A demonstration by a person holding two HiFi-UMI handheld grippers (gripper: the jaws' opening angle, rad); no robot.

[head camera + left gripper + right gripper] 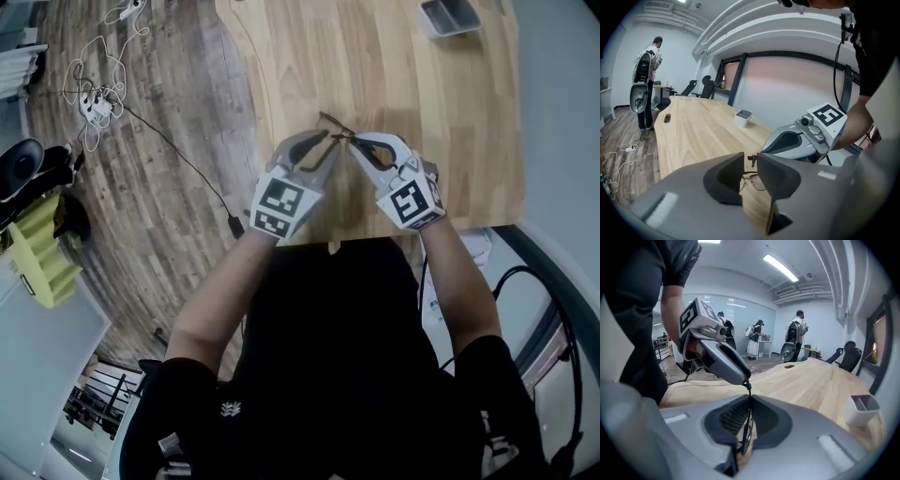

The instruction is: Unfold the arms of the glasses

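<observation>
Your right gripper [750, 399] jaws: clamped on glasses [747, 430] frame, held edge-on over counter [811, 380]. Your left gripper [750, 164] jaws: apart, nothing pinched, glasses just beyond gap. Slide left jaws onto free arm near hinge, close lightly, swing it outward in slow arc. Hold right grip firm; thin frame likely bends if forced.
</observation>
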